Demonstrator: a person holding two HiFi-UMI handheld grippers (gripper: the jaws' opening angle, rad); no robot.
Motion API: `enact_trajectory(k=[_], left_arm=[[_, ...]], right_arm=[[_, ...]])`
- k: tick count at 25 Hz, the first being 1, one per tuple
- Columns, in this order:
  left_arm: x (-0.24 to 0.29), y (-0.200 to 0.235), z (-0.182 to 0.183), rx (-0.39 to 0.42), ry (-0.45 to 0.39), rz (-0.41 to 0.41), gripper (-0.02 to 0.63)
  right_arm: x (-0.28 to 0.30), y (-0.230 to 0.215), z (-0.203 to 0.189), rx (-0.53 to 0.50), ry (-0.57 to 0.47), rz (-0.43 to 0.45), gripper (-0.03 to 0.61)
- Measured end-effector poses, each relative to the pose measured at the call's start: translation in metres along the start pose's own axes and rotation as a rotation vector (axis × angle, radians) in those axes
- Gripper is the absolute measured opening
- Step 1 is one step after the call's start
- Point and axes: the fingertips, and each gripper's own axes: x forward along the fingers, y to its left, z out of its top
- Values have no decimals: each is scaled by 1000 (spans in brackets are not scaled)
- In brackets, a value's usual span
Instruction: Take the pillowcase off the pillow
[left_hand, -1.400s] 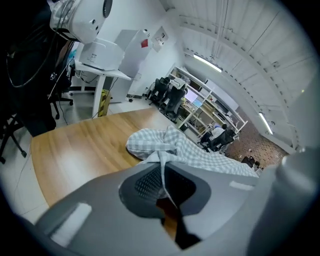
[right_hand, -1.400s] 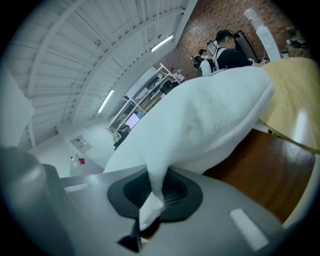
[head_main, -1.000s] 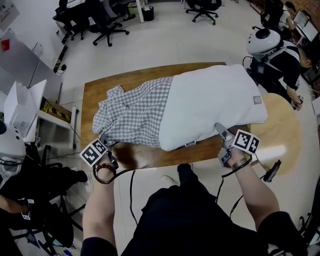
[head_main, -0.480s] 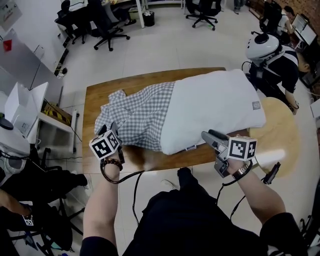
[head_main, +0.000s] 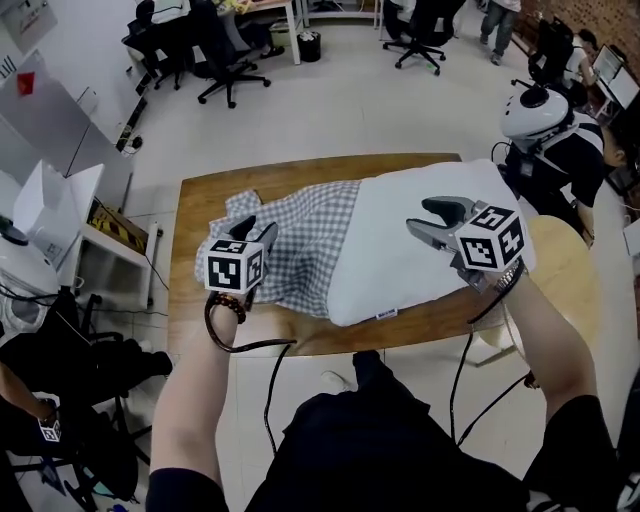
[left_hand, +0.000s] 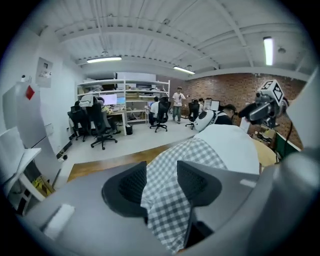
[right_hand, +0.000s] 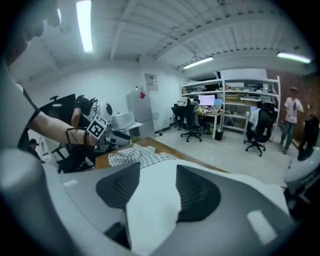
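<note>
Pillow (head_main: 400, 275) and checked pillowcase (head_main: 310, 240) lie along the wooden table (head_main: 195, 205). Their long axis runs left to right in the head view, in line with the table's long edge. The bare white end points right, and the gingham covers only the left end, with its slack crumpled further left. Only the head view shows this whole layout. It also shows both forearms, a bead bracelet (head_main: 228, 303) on the left wrist and a round pale side table (head_main: 565, 260) at the right. The left gripper (head_main: 257, 226) is above the pillowcase, and its own view shows a fold of checked cloth filling the gap and touching both pads. These jaws have just eased a little wider and are clenched on the pillowcase. The right gripper (head_main: 435, 220) is over the bare part of the pillow, and its view shows white fabric pinched between its pads, so it grasps the pillow. The gripper views add the room that the head camera misses: white shelving (left_hand: 125, 100), a brick wall (left_hand: 225, 87), ceiling strip lights (right_hand: 85, 25) and people standing far back. A small label (head_main: 383, 313) is sewn on the pillow's near edge, but its print is too small to read. A red sign (left_hand: 30, 92) on a white cabinet is likewise illegible. The marker cubes (head_main: 490, 238) carry black-and-white patterns, not words.
</note>
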Motion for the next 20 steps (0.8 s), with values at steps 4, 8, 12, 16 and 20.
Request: enact_trajectory(k=[4, 8, 12, 16, 20], left_arm=[[21, -5, 3, 89, 49, -53, 197], [51, -12, -5, 140, 94, -104, 205], [86, 1, 9, 166, 135, -139, 216], [119, 6, 17, 222, 175, -158, 222], [151, 10, 23, 274, 210, -188, 229]], right_arm=[[22, -25, 3, -73, 93, 42, 227], [48, -48, -10, -79, 166, 95, 273], [83, -79, 1, -117, 240, 145, 302], [110, -103, -1, -173, 310, 194, 328], [136, -119, -12, -218, 386, 275, 369]])
